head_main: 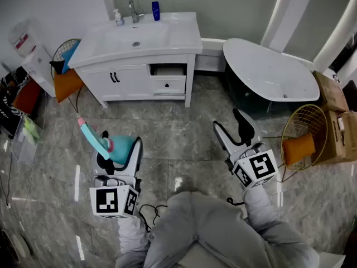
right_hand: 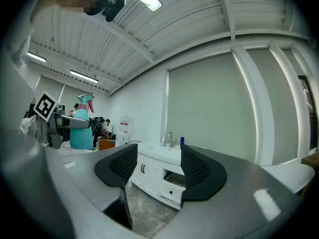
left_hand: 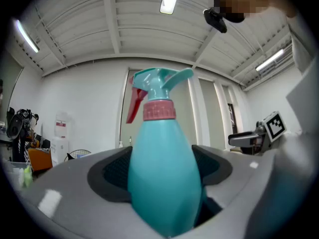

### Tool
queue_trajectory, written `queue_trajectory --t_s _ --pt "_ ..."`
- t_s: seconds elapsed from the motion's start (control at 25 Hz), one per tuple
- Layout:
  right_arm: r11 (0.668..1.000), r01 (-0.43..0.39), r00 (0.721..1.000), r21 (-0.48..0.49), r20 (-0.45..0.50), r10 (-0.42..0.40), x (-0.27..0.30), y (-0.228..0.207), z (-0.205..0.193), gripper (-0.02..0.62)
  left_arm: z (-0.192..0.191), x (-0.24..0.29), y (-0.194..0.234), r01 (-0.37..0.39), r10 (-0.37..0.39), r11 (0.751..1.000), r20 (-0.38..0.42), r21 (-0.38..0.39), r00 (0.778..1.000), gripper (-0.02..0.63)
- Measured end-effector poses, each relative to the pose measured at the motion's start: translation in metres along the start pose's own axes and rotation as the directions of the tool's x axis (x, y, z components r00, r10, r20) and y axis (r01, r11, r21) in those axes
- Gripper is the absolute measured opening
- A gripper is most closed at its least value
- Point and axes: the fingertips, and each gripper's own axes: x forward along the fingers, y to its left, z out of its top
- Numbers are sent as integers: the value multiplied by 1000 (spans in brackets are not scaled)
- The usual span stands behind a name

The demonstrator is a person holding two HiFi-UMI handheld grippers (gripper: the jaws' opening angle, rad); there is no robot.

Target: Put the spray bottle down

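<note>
A teal spray bottle (head_main: 114, 144) with a pink collar and red trigger is clamped in my left gripper (head_main: 118, 149), held above the floor at the lower left of the head view. In the left gripper view the bottle (left_hand: 162, 173) fills the gap between both pads, its nozzle pointing up. My right gripper (head_main: 233, 129) hangs at the right, open, with nothing between its pads (right_hand: 197, 169). From the right gripper view the bottle (right_hand: 80, 122) shows far to the left in my other gripper. The white vanity top with sink (head_main: 139, 38) lies ahead.
A white bathtub (head_main: 270, 71) stands at the back right. A wire basket with an orange cushion (head_main: 301, 144) and cardboard boxes (head_main: 334, 116) are at the right. Another basket (head_main: 66, 57) and a water dispenser (head_main: 30, 52) stand left of the vanity. The floor is grey marble tile (head_main: 178, 144).
</note>
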Motion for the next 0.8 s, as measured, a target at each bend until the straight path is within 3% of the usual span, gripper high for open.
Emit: queue_trajectory --t_s 0.8 --pt "1000 11 1000 13 -5 -11 7 2 -1 275 -1 4 4 8 -8 1000 -12 8 1000 423"
